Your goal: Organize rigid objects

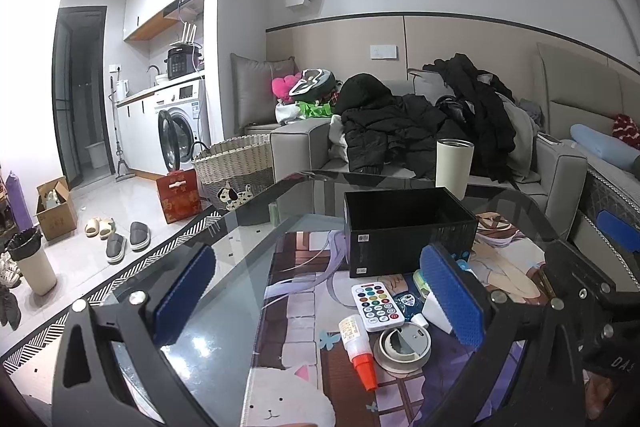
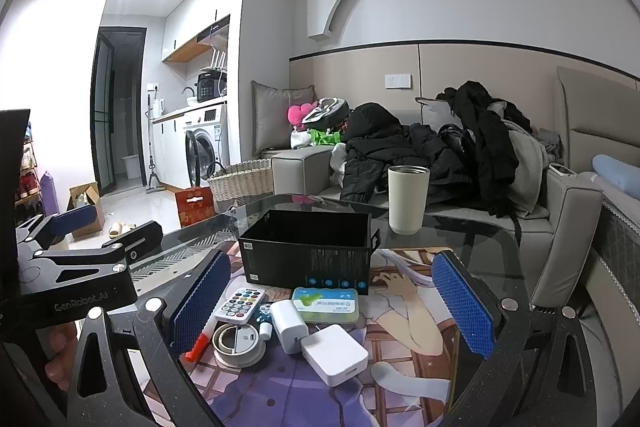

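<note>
I see the small items clustered on the printed mat (image 2: 400, 367) that covers the glass table (image 2: 472, 231), just in front of an open black box (image 2: 308, 251). The box stands upright, and what shows of its inside looks empty.

Cluster contents, as seen from the right wrist view:
- A white remote (image 2: 240, 305) with coloured buttons lies flat at the left.
- A roll of tape (image 2: 239, 343) lies flat near the remote.
- A glue bottle with a red cap (image 2: 197, 346) lies on its side, touching the tape roll's left edge.
- A white charger plug (image 2: 289, 325) stands beside the tape.
- A flat white adapter (image 2: 334, 354) lies just in front of the plug.
- A green case (image 2: 325, 305) lies between the plug and the box.

A cream tumbler (image 2: 408, 199) stands upright on the bare glass behind the box, to the right.

I hold the left hand-held gripper (image 1: 320, 303) above the table with its blue pads spread wide, gripping nothing; the remote (image 1: 378, 306) and glue bottle (image 1: 358, 351) lie between the fingers in that view. The right hand-held gripper (image 2: 336, 307) is likewise spread wide and empty above the cluster. The left unit's body appears at the left edge of the right view.

A grey sofa (image 2: 304, 163) piled with dark clothes stands behind the table.
</note>
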Motion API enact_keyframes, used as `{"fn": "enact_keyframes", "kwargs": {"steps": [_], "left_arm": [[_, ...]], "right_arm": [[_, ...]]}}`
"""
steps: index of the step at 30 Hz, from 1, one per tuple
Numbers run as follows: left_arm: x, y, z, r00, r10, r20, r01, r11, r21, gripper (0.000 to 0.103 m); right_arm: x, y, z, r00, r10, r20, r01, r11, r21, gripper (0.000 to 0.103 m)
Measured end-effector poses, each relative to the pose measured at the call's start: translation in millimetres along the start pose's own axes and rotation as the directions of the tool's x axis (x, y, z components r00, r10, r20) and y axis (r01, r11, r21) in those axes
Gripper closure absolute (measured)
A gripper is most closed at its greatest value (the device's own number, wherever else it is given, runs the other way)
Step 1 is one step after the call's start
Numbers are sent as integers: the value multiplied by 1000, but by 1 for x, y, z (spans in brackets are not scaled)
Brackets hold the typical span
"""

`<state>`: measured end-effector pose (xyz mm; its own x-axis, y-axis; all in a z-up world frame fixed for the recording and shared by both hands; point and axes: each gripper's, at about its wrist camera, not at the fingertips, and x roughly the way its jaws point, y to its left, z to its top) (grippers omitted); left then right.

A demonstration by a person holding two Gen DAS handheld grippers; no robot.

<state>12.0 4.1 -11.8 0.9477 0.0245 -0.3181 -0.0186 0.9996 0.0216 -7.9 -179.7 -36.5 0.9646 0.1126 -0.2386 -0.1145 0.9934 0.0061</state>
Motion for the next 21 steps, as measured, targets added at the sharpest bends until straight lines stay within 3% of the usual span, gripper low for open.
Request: {"fn": "enact_keyframes", "kwargs": {"steps": [21], "left_arm": [[2,2,1,1000,11,-4,-11,1000,0,0]], "right_arm": [[1,-8,7,1000,5,-20,-5,1000,15,1]]}}
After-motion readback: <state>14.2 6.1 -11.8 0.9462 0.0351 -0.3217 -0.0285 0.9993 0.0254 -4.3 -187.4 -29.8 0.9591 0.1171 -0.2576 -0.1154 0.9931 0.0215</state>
